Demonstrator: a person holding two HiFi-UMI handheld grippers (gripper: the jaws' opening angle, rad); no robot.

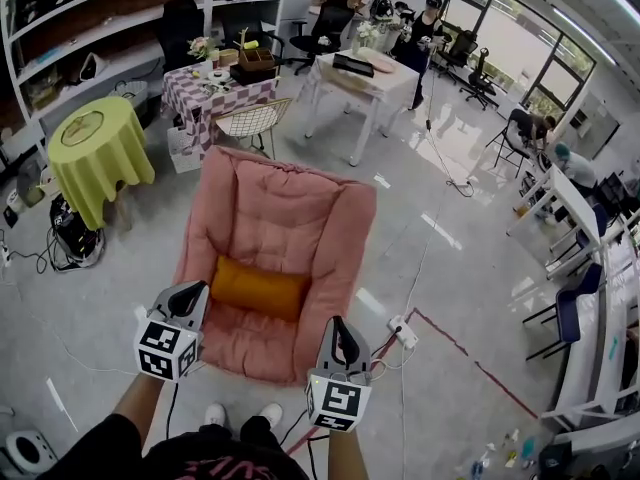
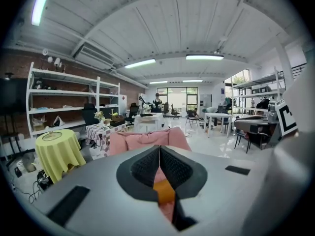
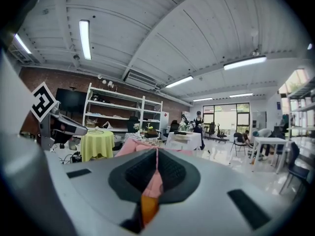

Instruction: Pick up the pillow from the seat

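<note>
An orange pillow [image 1: 259, 288] lies across the seat of a pink padded chair [image 1: 280, 218] on the floor. My left gripper [image 1: 186, 297] hovers at the chair's front left corner, short of the pillow, jaws shut and empty. My right gripper [image 1: 338, 340] hangs at the chair's front right edge, also shut with nothing held. In the left gripper view the pillow [image 2: 164, 191] shows as an orange patch just past the closed jaws, with the chair [image 2: 147, 140] behind. In the right gripper view the pillow [image 3: 148, 204] shows low between the closed jaws.
A round table with a yellow cloth [image 1: 97, 148] stands left. A checkered table [image 1: 215, 93], a wire chair [image 1: 250, 120] and a white table [image 1: 365, 83] stand behind the chair. A power strip [image 1: 403, 331] and cables lie on the floor at the right. My feet [image 1: 240, 415] are just before the chair.
</note>
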